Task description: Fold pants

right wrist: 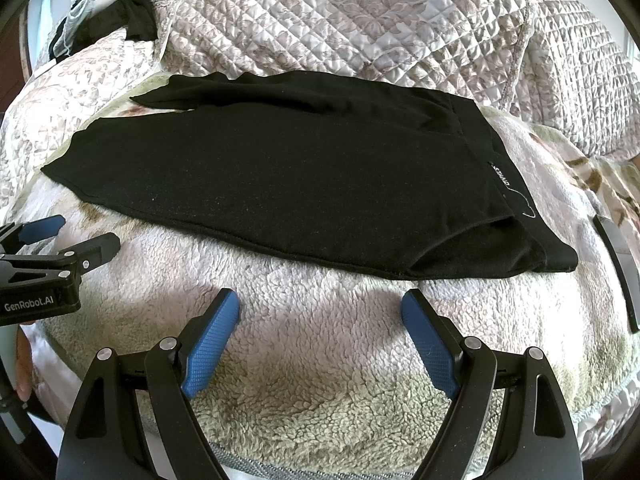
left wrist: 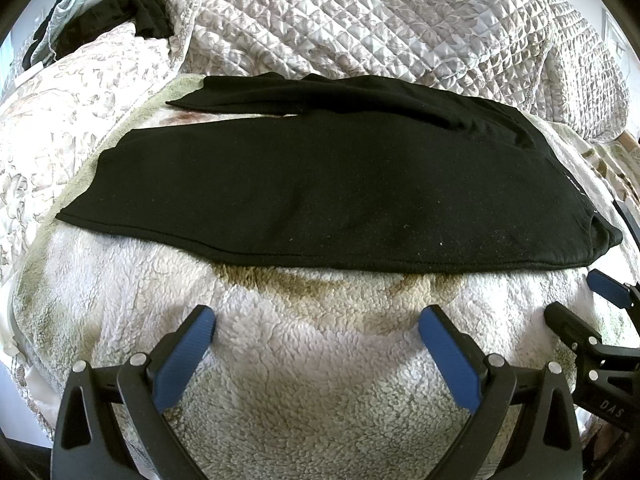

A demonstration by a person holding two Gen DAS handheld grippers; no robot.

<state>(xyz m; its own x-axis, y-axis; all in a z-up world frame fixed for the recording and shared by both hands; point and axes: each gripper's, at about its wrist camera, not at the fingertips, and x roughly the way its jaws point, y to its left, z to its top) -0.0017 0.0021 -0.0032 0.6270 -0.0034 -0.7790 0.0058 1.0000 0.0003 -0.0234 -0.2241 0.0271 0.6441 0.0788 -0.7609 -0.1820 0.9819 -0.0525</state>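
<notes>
Black pants lie flat on the fleece blanket, far leg partly hidden by folds. Left gripper and right gripper: jaws wide, empty, near the hem. Quilt and dark clothes behind.

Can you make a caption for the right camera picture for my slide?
Black pants lie flat on a fleece blanket, with the open right gripper hovering just short of them.
</notes>
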